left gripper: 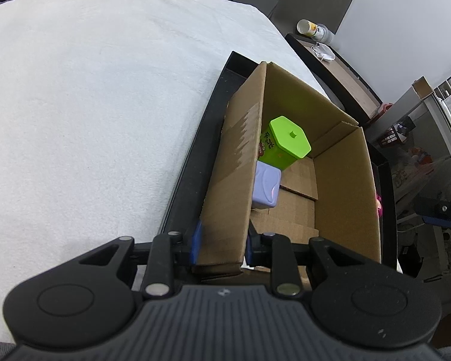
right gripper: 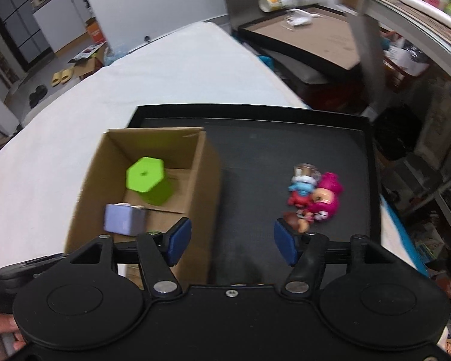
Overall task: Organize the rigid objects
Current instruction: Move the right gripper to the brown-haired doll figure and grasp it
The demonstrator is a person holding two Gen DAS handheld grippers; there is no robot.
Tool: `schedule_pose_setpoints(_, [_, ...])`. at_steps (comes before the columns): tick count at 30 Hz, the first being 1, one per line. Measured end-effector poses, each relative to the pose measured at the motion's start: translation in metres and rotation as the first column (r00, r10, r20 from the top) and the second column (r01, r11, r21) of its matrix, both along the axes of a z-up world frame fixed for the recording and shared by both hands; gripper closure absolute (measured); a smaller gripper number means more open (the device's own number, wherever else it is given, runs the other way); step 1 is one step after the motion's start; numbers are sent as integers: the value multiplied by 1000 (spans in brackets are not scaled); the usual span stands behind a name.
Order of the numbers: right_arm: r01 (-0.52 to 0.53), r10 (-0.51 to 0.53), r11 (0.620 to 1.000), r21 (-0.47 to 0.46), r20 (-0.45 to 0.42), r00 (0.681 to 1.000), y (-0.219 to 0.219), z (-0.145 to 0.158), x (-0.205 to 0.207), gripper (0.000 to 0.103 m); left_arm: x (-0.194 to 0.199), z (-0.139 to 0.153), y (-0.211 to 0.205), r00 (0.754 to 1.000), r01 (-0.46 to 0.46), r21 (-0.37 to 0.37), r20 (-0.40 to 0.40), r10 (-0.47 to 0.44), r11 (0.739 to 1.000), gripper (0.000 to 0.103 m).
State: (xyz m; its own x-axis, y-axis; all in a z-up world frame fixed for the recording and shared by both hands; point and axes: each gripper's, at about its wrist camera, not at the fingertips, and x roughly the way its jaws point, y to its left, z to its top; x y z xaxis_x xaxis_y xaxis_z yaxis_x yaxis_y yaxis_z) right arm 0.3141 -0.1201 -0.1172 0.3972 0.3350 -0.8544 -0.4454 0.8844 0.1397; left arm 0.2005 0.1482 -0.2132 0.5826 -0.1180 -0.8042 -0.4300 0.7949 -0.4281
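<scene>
Left wrist view: box wall pinched, right gripper empty over tray

Left wrist camera: left gripper [left gripper: 221,245] has its blue pads [left gripper: 197,240] closed on the near-left wall of the cardboard box [left gripper: 345,186], one pad outside the wall, the other inside. Jaws narrow, only the cardboard between them. Box stands open-topped on a black tray [left gripper: 192,162], which lies on a white cloth-covered table [left gripper: 90,105].

Inside the box: green hexagonal container [left gripper: 287,144] with lid on, upright against the left wall. Lavender block [left gripper: 266,185] just in front of it, touching or nearly touching the same wall. Rest of the box floor is bare cardboard.

Right wrist camera (frame blurred): right gripper [right gripper: 232,240] points down at the tray surface [right gripper: 255,150] just right of the box [right gripper: 201,180]. Jaws partly open, nothing between the pads; left pad [right gripper: 179,240] overlaps the box's right wall in view, contact cannot be judged. Right pad [right gripper: 285,245] sits just beside a cluster of small toy figures [right gripper: 314,195] on the tray: a pink one, a blue and red one, and a brown one nearest the pad. Whether the pad touches the brown figure cannot be told.

Green container [right gripper: 145,180] and lavender block [right gripper: 124,222] also visible in the box from this side
</scene>
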Motion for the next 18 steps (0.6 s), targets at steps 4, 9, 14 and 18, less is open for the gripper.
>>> schedule_pose_setpoints(4, [36,-36,999,17,-5,999,-19,-7,8,36,0,0,0,1000,-1,1,-1,1,1000,78])
schedule_pose_setpoints(9, [93,-92,994,59,-31,995,-40,-24,17,34,1,1,-2,1000,0,12,-4,0,1000,78])
schedule_pose_setpoints(14, [137,-131,986,91,-71,989,-55,-50,26,35,1,2,-3,1000,-5,23,-8,5,1000,78])
schedule_pose_setpoints(18, [151,-140,982,113,-95,986,-61,-65,33,36,2,1,-5,1000,-11,31,-12,11,999,78])
